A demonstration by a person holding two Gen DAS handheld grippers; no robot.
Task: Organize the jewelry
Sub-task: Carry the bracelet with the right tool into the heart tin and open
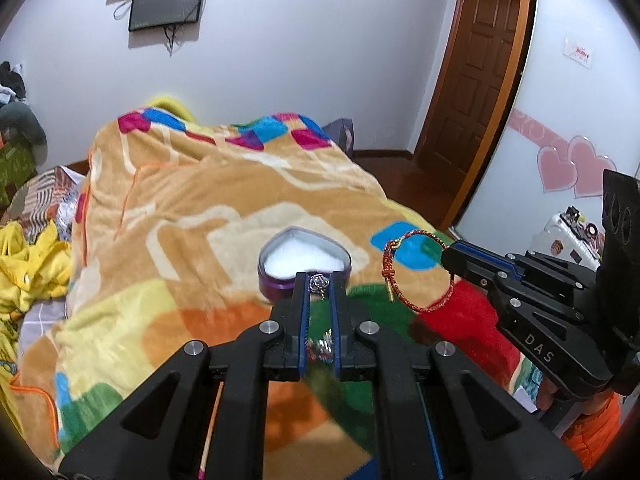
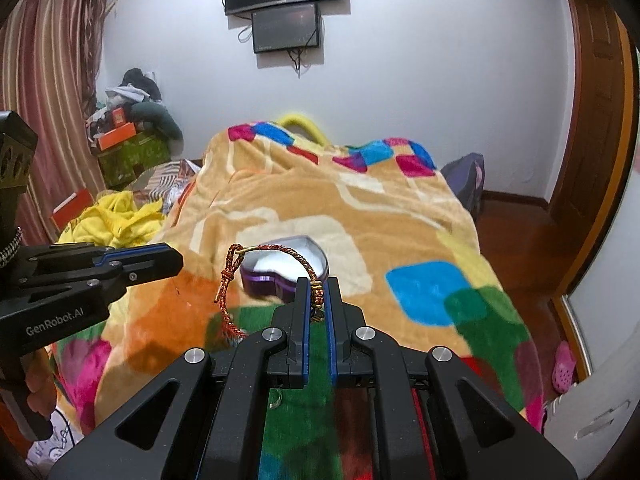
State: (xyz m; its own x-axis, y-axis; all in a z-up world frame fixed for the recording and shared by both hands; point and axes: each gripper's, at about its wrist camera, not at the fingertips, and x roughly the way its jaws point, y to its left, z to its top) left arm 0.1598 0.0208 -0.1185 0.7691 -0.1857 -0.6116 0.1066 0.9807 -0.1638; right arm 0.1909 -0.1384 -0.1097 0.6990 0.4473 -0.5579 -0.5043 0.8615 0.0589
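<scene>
Left wrist view: the left claw [image 1: 319, 282] fills the lower centre of the frame, its jaws drawn close on a small silver pendant [image 1: 318, 281] pinched at the tips; a bit of chain [image 1: 320, 346] shows lower down between the fingers. Just beyond the tips, at mid-frame, a heart-shaped purple box [image 1: 305, 266] sits open on the bed's patchwork blanket [image 1: 192, 208], its white lining [image 1: 304, 258] facing up.

At the right edge, the right claw [image 1: 450, 258] reaches in from the side, closed on a red-and-gold braided bracelet [image 1: 404, 272]. The loop hangs clear of the blanket, to the right of the box and apart from it.

Right wrist view: the right claw [image 2: 318, 288] occupies the lower centre, jaws nearly together, gripping the bracelet [image 2: 272, 254] at its beaded section. The loop arcs up and leftward, and its knotted tail [image 2: 224, 284] dangles at centre left. The box [image 2: 286, 270] lies behind the loop on the blanket [image 2: 360, 208].

The left claw [image 2: 176, 260] enters from the left edge; from this side its jaws appear closed.

Background, upper centre: two dark screens [image 2: 286, 0] on a white wall. Right edge: a brown wooden door [image 1: 476, 72].
</scene>
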